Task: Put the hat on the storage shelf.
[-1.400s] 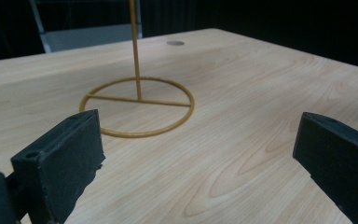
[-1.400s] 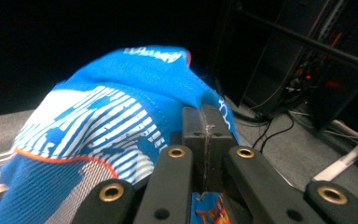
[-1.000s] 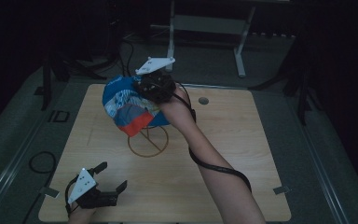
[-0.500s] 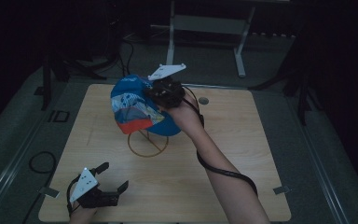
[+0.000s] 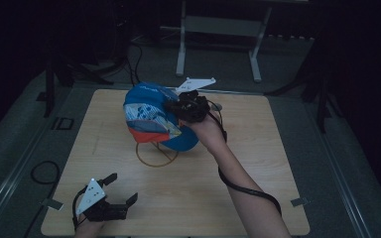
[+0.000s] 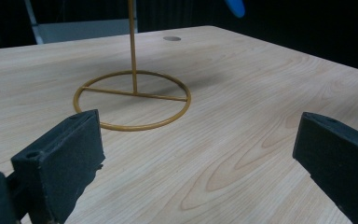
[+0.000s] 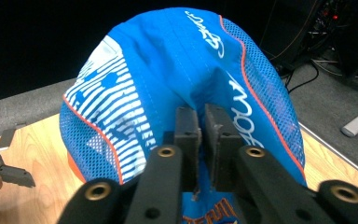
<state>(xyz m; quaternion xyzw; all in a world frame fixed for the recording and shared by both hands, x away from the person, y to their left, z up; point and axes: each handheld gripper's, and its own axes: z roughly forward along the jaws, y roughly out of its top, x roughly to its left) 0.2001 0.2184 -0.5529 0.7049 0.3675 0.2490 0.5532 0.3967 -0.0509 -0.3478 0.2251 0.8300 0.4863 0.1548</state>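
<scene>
A blue cap (image 5: pixel 149 116) with white stripes and orange trim hangs over the thin brass wire stand (image 5: pixel 156 154) at mid-table. My right gripper (image 5: pixel 174 107) pinches a fold of the cap's (image 7: pixel 177 70) crown from the right. In the right gripper view its jaws (image 7: pixel 202 126) stand almost together with blue fabric between the pads, and they have just been opening slightly. My left gripper (image 5: pixel 121 188) rests open near the table's front left corner with nothing between its jaws (image 6: pixel 196 154). It faces the stand's ring base (image 6: pixel 133 126).
The wooden table (image 5: pixel 228 198) has a small round grommet (image 6: pixel 171 38) near its far edge. A grey metal frame (image 5: pixel 218 25) stands on the floor behind. A black cable (image 5: pixel 248 191) trails from my right gripper along the forearm. Dark floor surrounds the table.
My right hand has carried the cap to the right and lower, down over the stand's post. The left gripper has stayed where it was.
</scene>
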